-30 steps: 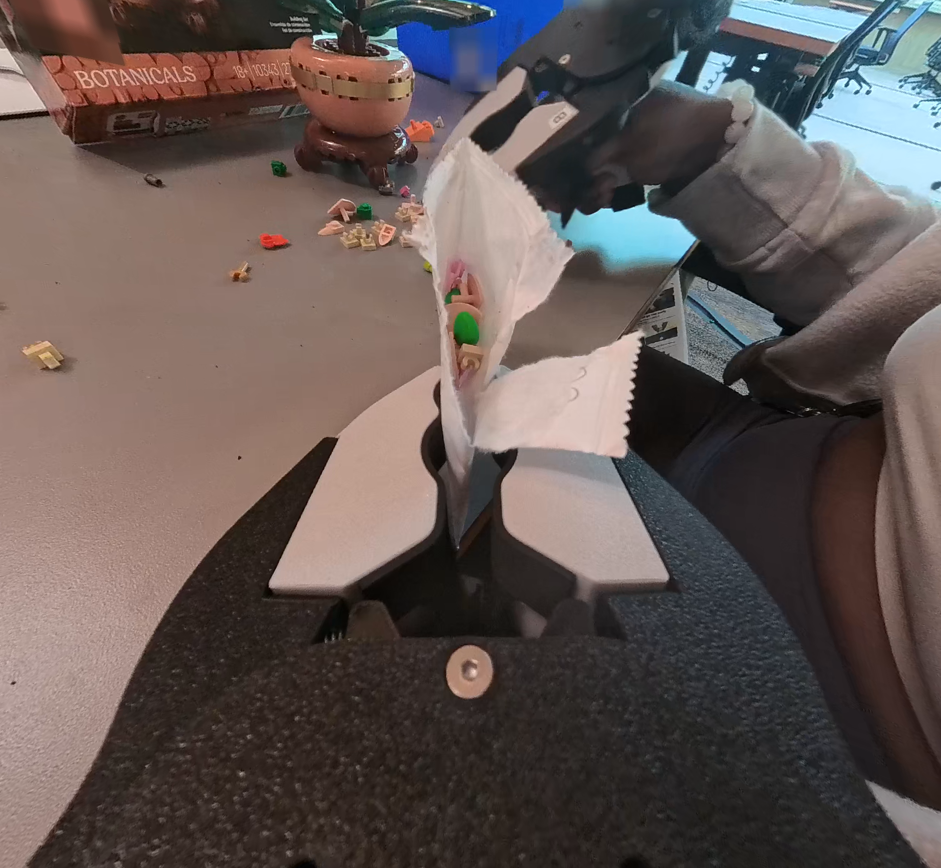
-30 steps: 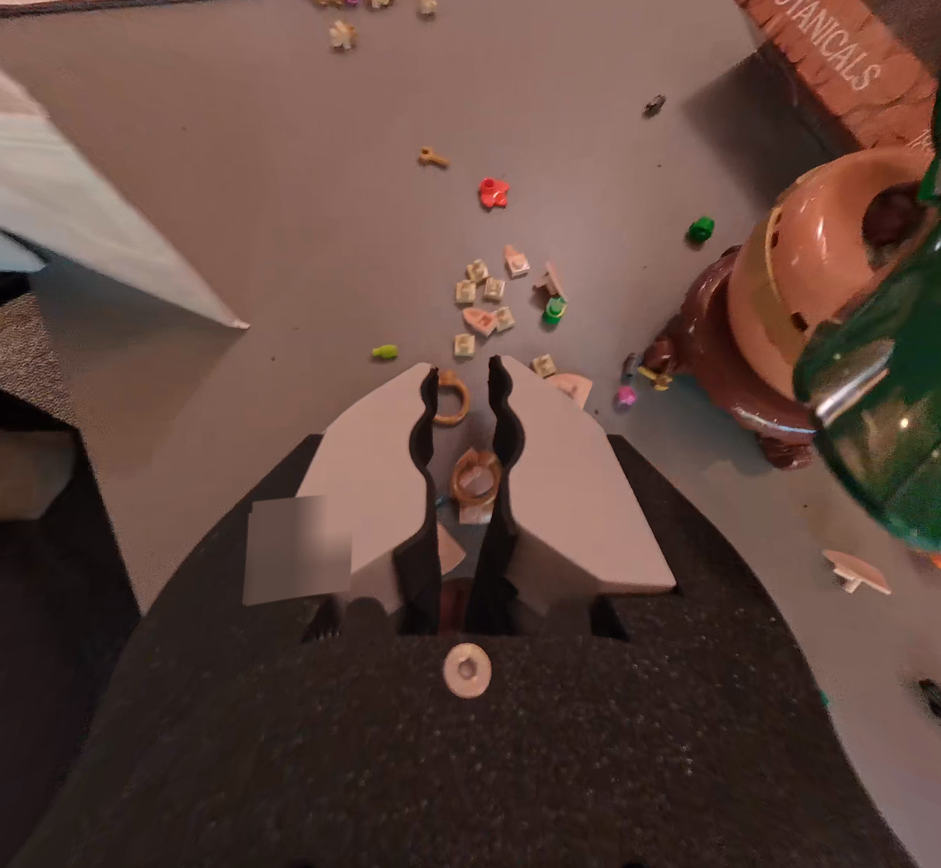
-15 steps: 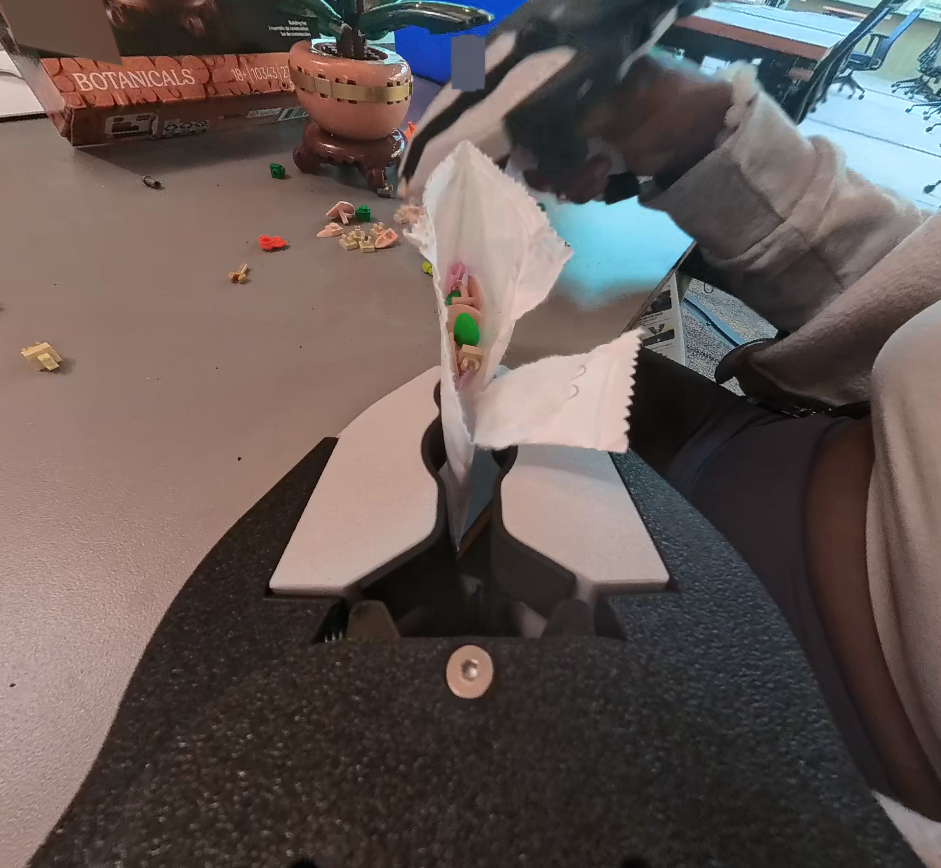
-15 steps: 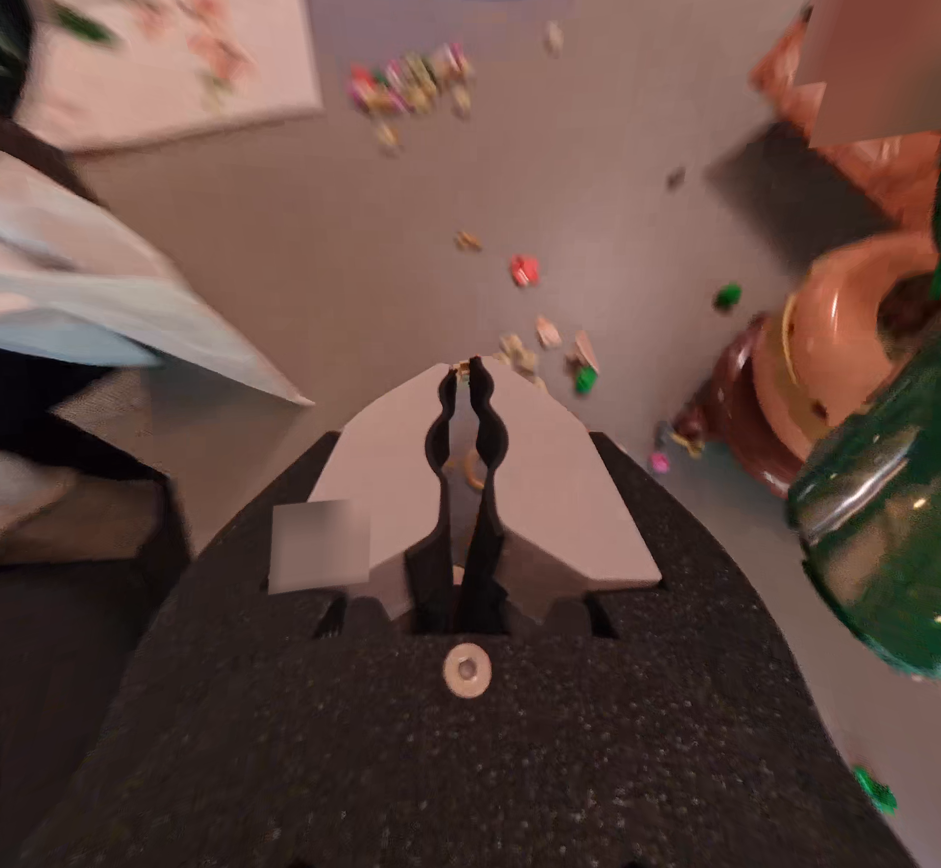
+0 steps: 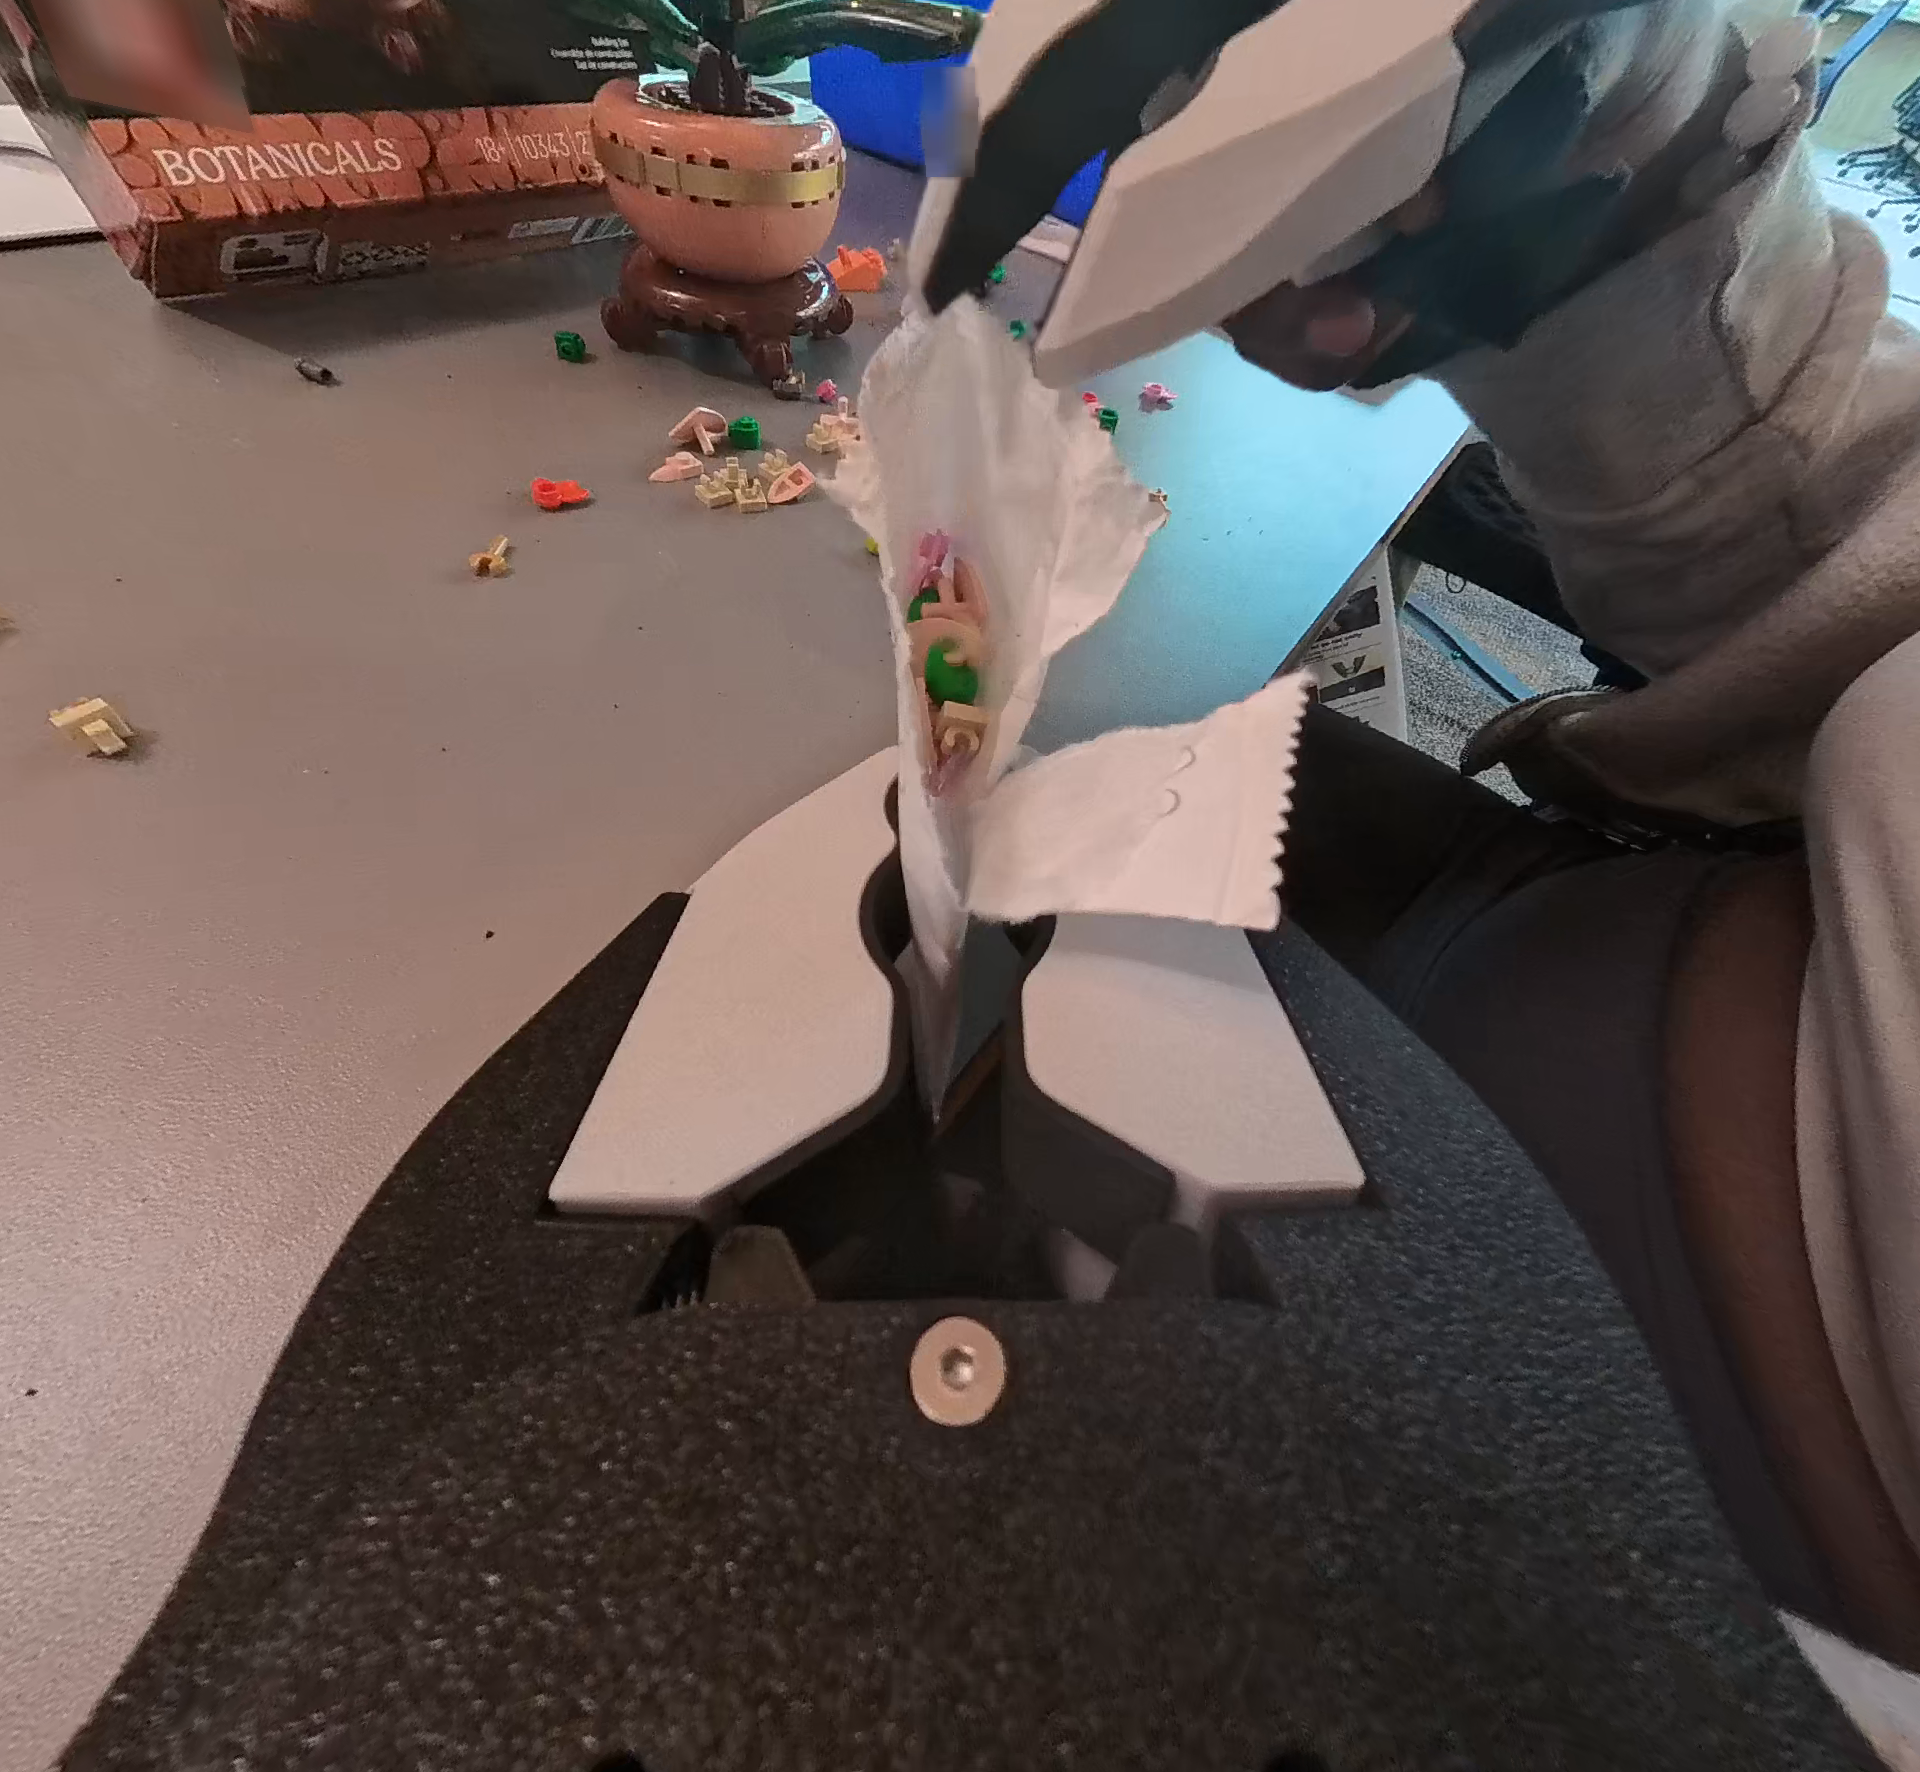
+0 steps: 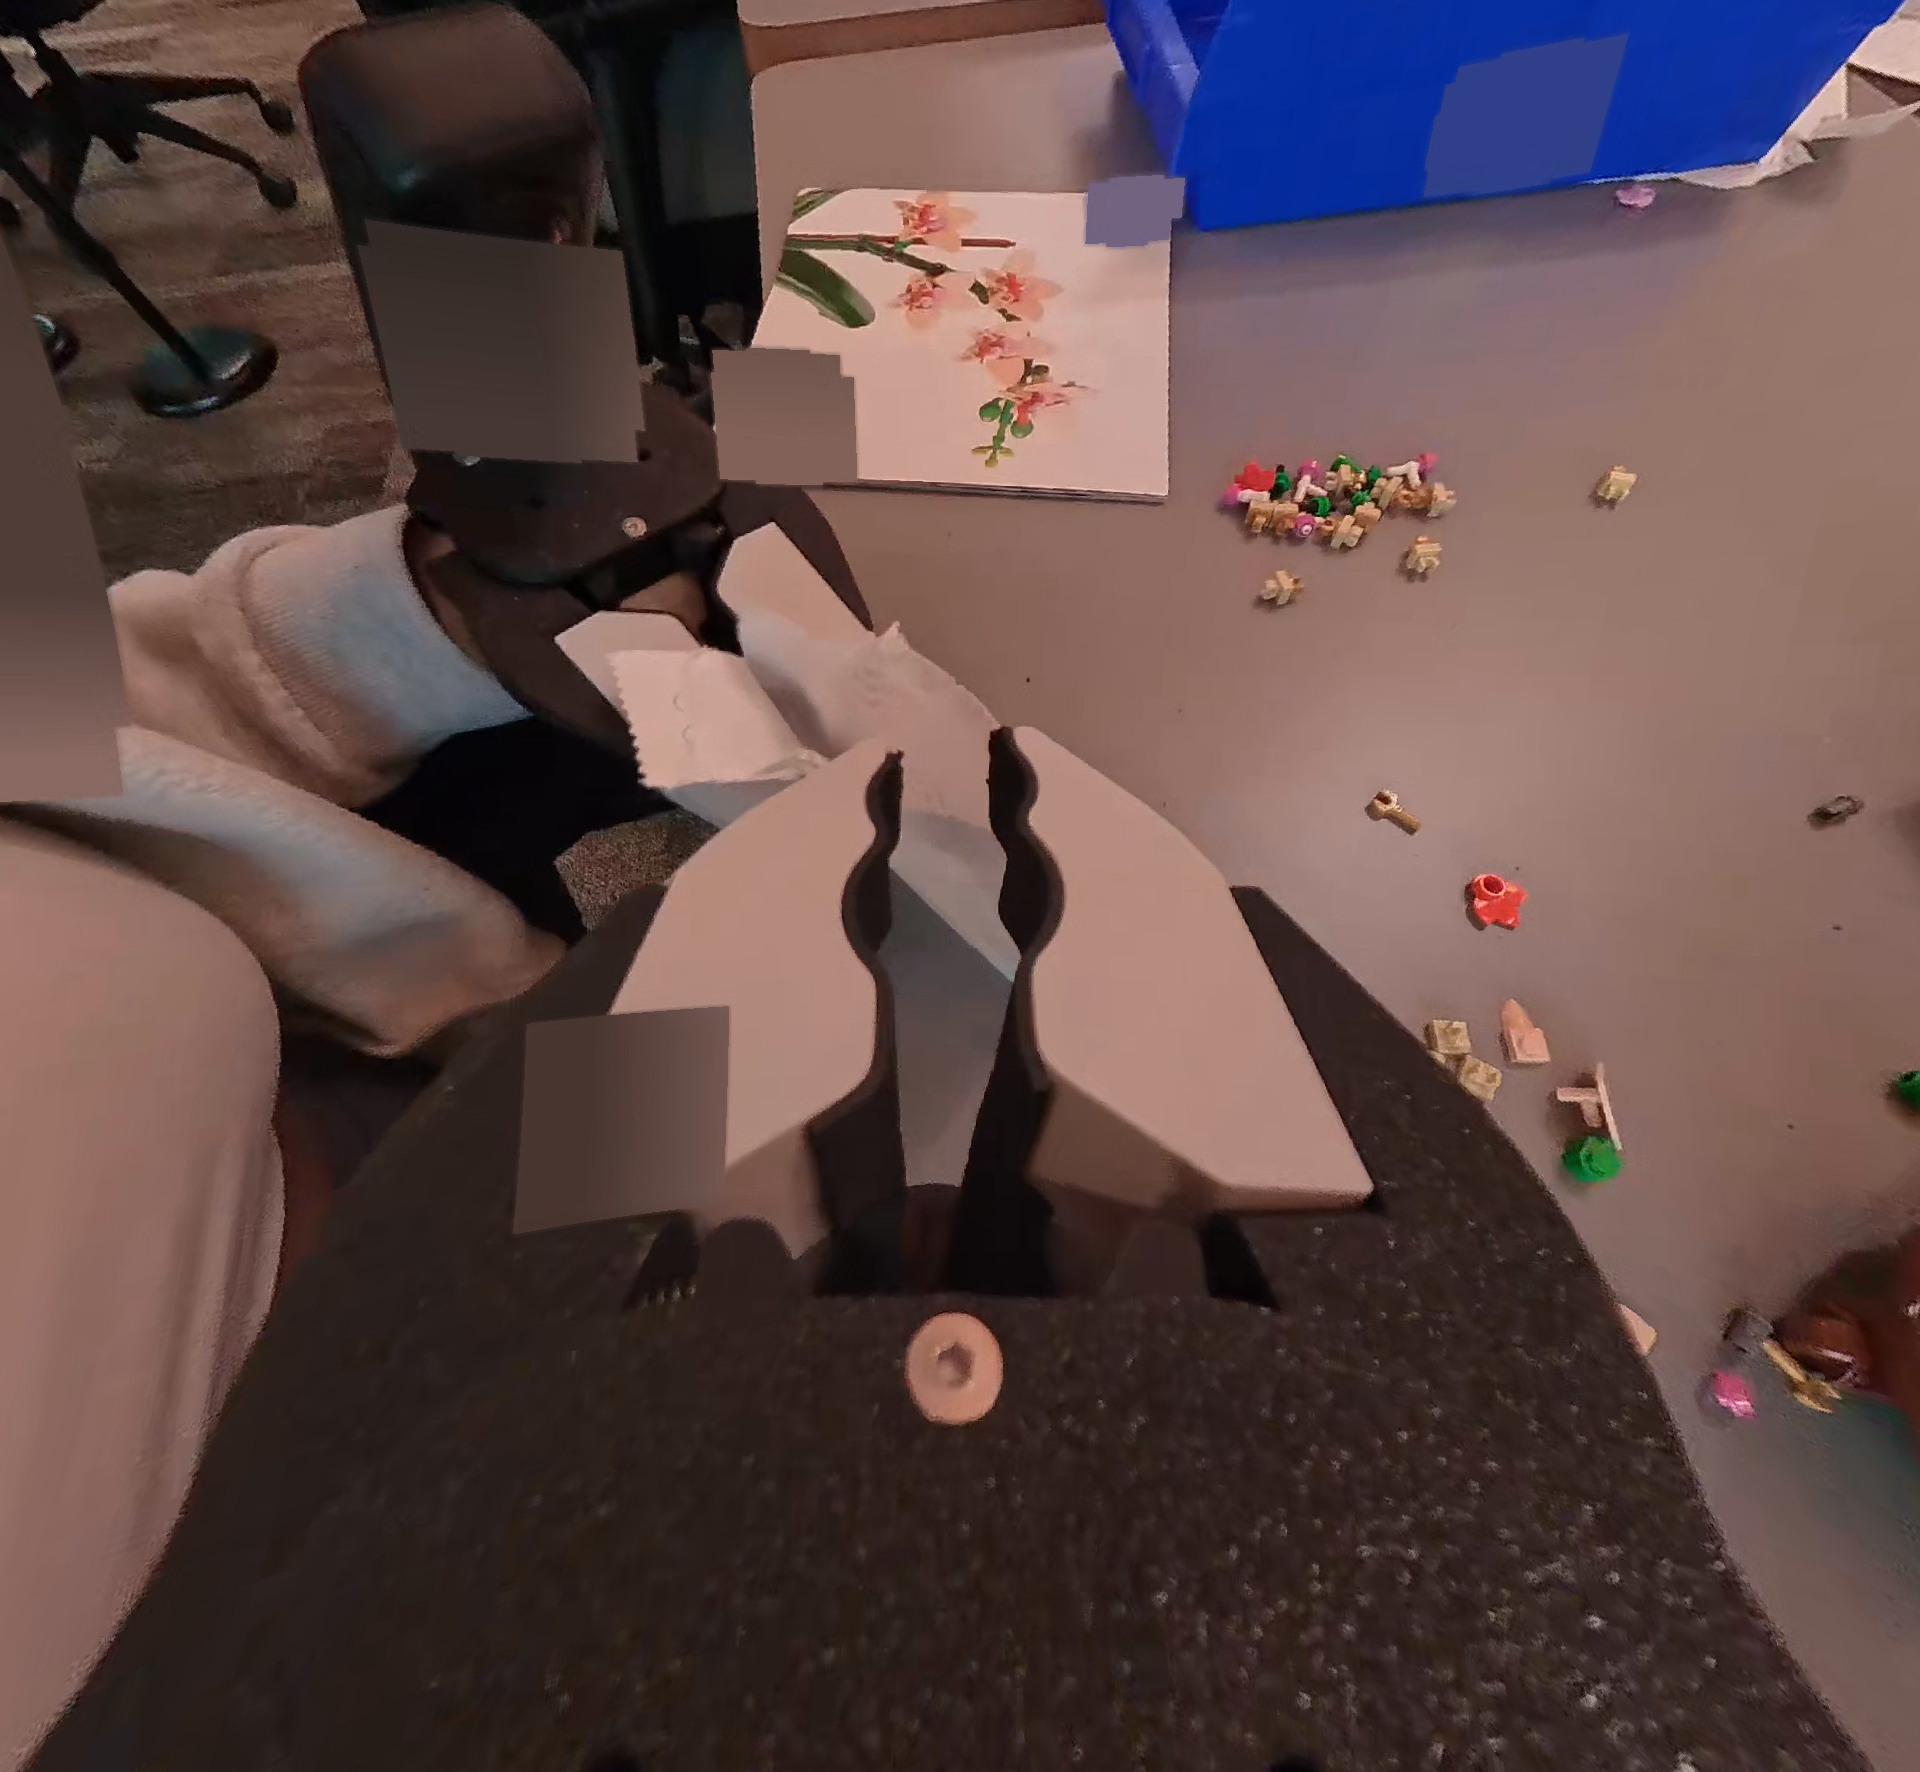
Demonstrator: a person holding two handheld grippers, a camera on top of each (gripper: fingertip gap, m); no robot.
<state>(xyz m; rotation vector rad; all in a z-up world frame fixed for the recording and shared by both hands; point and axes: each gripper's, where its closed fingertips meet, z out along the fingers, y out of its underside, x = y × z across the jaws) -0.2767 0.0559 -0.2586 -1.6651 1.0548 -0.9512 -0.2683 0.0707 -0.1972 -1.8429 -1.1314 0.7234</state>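
Observation:
My left gripper [image 5: 951, 849] is shut on the lower end of a torn-open white paper bag [image 5: 997, 475] and holds it upright above the grey table's [image 5: 312, 891] edge. Small pink, green and tan bricks [image 5: 951, 673] lie inside the bag. A torn flap [image 5: 1132, 839] hangs to the right. My right gripper [image 5: 992, 335] is open at the bag's top edge. In the right wrist view the right gripper [image 6: 945, 751] straddles the bag [image 6: 883, 683], with paper showing between its fingers. The left gripper [image 6: 727, 626] shows just beyond it.
A brick-built flower pot [image 5: 722, 184] and a product box [image 5: 312, 164] stand at the back. Loose bricks [image 5: 743, 475] lie before the pot. A blue bin [image 6: 1455, 39], a booklet [image 6: 987, 340] and a brick pile [image 6: 1340, 496] are farther off. The person's lap lies off the table edge. Spacing between my two grippers at the tips: around 7 cm.
My right gripper has swung from over the loose bricks beside the pot to the bag's top edge and has opened wider. The left gripper and bag have stayed put.

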